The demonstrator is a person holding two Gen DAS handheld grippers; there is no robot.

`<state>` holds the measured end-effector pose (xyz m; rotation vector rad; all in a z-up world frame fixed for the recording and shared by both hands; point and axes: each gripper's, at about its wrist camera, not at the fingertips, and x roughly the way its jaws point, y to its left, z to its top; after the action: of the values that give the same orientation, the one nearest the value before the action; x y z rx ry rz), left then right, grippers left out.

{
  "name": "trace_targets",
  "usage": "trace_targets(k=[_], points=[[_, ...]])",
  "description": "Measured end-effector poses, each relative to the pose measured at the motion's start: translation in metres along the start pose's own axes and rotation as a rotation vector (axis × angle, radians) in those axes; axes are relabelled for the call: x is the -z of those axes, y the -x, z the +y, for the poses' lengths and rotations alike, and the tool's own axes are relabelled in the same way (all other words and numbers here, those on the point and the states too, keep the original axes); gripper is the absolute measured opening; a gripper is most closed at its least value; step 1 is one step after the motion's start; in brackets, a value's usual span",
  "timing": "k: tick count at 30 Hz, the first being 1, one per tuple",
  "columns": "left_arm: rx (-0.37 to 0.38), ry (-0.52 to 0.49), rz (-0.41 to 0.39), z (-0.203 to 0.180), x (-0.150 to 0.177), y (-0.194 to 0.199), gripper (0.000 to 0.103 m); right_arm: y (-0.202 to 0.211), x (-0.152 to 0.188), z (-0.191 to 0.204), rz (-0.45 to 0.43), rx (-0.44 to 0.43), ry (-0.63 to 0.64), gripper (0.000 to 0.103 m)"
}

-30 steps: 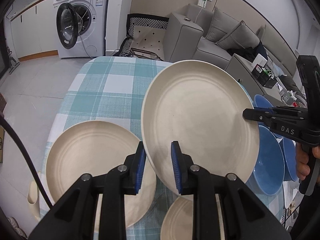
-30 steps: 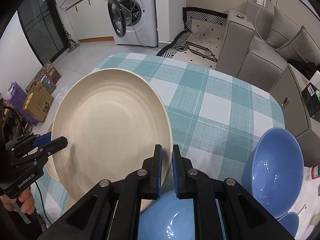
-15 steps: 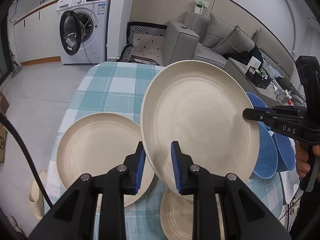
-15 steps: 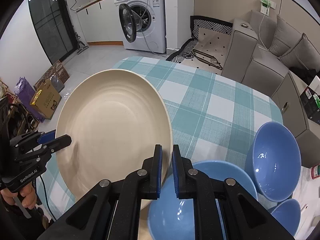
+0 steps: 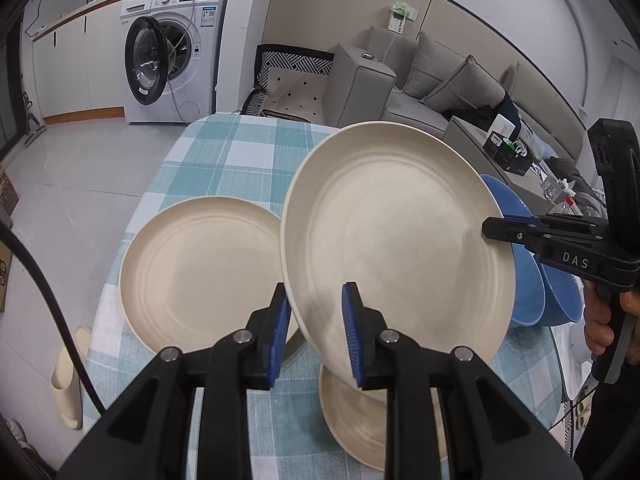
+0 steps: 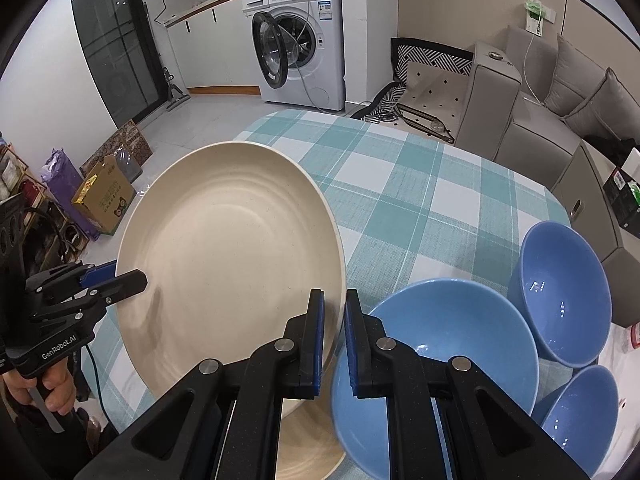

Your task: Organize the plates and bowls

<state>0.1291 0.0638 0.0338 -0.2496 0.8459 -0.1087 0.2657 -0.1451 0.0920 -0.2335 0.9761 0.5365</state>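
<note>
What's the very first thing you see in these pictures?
A big cream plate held up in the air over the checked tablecloth, pinched at opposite rims by the left gripper and right gripper. Next, shiny blue bowls cluster at the table's right, and another cream plate lies flat at the left.

Cream plate [image 6: 228,264] gripped at opposite rims by two tools.
Right tool [image 6: 333,344] and left tool [image 6: 120,280] clamp it above the checked bench [image 6: 420,200]; three blue bowls [image 6: 560,292] alongside.

Even indoor light; perhaps warped edges
</note>
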Motion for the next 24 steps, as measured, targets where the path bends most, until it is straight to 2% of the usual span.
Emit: trace_targets(k=[24], points=[[-0.001, -0.026, 0.009, 0.003, 0.039, 0.015, 0.023, 0.018, 0.074, 0.02, -0.082, -0.054, -0.047, 0.01]])
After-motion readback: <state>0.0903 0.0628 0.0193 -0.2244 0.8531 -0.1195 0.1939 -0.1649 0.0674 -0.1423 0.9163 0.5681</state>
